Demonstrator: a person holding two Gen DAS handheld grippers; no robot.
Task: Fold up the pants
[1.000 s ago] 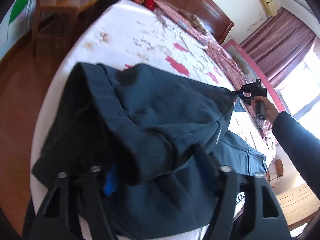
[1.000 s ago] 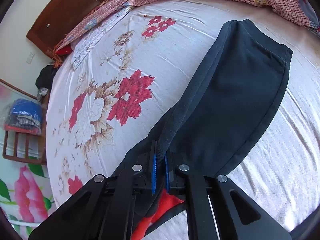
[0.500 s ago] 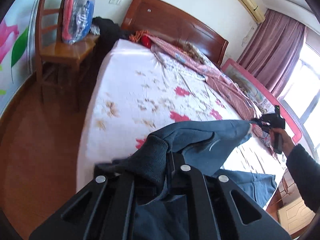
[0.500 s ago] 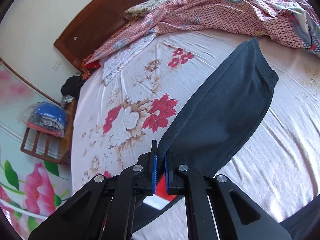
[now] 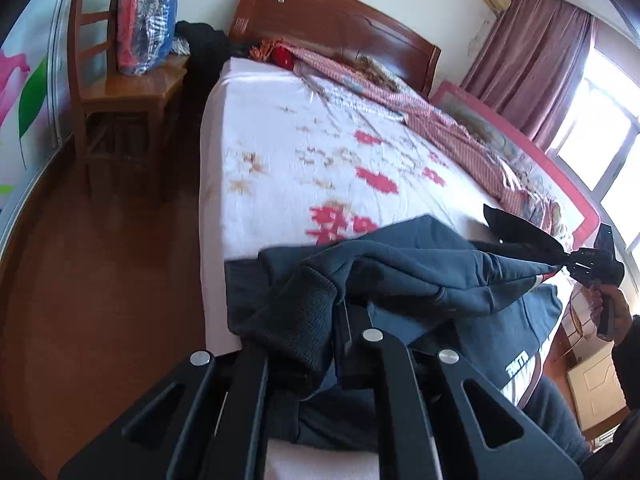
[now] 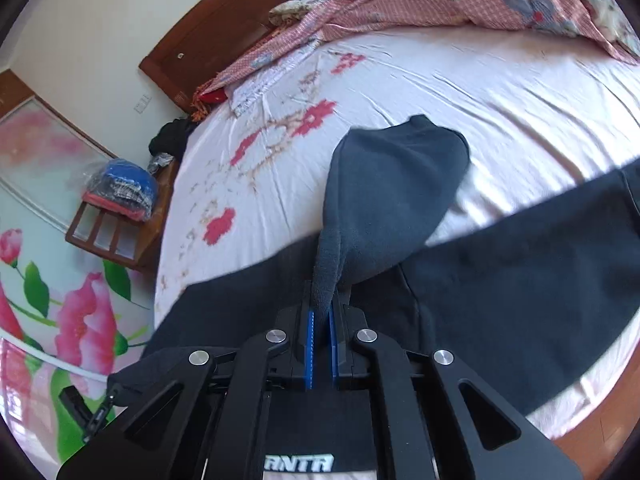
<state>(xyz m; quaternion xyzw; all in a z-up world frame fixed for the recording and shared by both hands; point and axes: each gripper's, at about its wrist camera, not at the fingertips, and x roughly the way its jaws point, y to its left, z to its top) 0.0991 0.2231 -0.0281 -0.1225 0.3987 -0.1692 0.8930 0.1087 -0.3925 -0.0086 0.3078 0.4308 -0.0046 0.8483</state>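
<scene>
Dark navy pants (image 5: 404, 276) lie across the near end of the bed. My left gripper (image 5: 338, 320) is shut on a ribbed cuff of the pants (image 5: 296, 320) and holds it above the bed. My right gripper (image 6: 320, 320) is shut on the other ribbed cuff (image 6: 328, 264); its leg (image 6: 392, 196) hangs forward over the rest of the pants (image 6: 500, 280). In the left wrist view the right gripper (image 5: 576, 266) shows at the far right, pulling the fabric taut.
The bed (image 5: 304, 152) has a white floral sheet. A pink checked blanket (image 6: 420, 4) lies along its far side. A wooden chair (image 5: 120, 80) with a bagged bundle stands by the headboard (image 5: 328, 20). Wooden floor (image 5: 100, 280) lies to the left.
Both grippers have pulled back toward the foot of the bed with the cuffs, drawing the legs over the rest of the pants. The left gripper shut on its cuff during this second.
</scene>
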